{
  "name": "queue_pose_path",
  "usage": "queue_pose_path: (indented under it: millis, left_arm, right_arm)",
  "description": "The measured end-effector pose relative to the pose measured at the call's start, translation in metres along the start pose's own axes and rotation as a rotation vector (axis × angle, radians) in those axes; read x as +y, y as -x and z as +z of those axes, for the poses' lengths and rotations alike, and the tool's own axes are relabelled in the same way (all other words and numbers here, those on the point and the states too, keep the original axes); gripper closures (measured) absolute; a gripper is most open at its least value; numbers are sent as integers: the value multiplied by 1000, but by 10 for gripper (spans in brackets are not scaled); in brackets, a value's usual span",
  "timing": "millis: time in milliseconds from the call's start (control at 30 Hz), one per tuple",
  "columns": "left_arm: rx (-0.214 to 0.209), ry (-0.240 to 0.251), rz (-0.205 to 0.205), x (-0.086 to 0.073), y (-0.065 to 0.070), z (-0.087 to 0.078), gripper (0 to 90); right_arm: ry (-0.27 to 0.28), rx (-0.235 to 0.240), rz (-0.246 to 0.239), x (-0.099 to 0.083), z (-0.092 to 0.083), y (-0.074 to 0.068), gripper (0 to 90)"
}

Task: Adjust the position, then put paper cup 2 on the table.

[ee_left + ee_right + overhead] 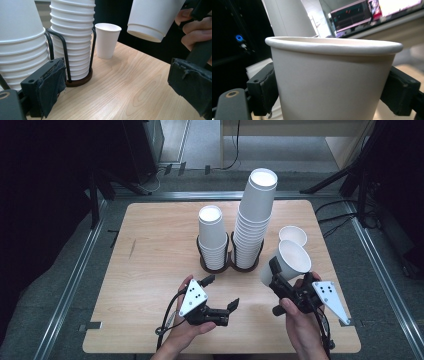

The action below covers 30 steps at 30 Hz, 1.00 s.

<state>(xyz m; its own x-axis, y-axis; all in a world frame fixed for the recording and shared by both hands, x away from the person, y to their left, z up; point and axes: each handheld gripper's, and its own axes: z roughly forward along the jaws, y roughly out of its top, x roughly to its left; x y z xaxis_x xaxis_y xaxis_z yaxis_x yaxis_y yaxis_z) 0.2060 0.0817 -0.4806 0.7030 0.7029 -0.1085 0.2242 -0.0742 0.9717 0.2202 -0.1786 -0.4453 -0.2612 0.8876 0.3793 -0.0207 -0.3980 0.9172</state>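
My right gripper (pixel 280 275) is shut on a white paper cup (pixel 291 261) and holds it tilted above the table's right side, mouth up and to the right. In the right gripper view both pads (pixel 265 90) press the sides of the cup (pixel 332 82). My left gripper (pixel 221 292) rests low over the table in front of the stacks, open and with nothing between its jaws. In the left gripper view the held cup (pixel 152 17) hangs at the upper right, base downward. A single white cup (pixel 293 235) stands upright on the table behind it.
Two stacks of white cups stand in a black wire holder (pixel 227 265) mid-table: a short stack (pixel 212 237) on the left and a tall stack (pixel 252 220) on the right. The wooden table (pixel 150 270) has bare wood on its left half. Metal rails run along its sides.
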Motion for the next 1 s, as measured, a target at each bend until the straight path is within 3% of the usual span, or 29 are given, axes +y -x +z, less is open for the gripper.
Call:
queue_pose_path:
  millis: [33, 267, 367, 500, 633, 1000]
  left_arm:
    - [-1, -1, 1, 0, 0, 0, 22]
    - [2, -7, -1, -2, -1, 1, 22]
    - [5, -3, -5, -1, -2, -1, 22]
    - [11, 2, -9, 0, -4, -2, 22]
    - [12, 1, -6, 0, -3, -2, 22]
    - [34, -5, -13, -4, -9, -2, 22]
  right_arm:
    - [2, -3, -50, -1, 0, 2, 139]
    - [10, -43, -153, -5, 3, 12, 139]
    - [6, -40, -161, -5, 4, 16, 138]
    - [15, -48, -220, -7, 5, 22, 138]
    - [23, -45, -244, -10, 5, 29, 139]
    - [-20, -59, -297, -24, 13, 46, 136]
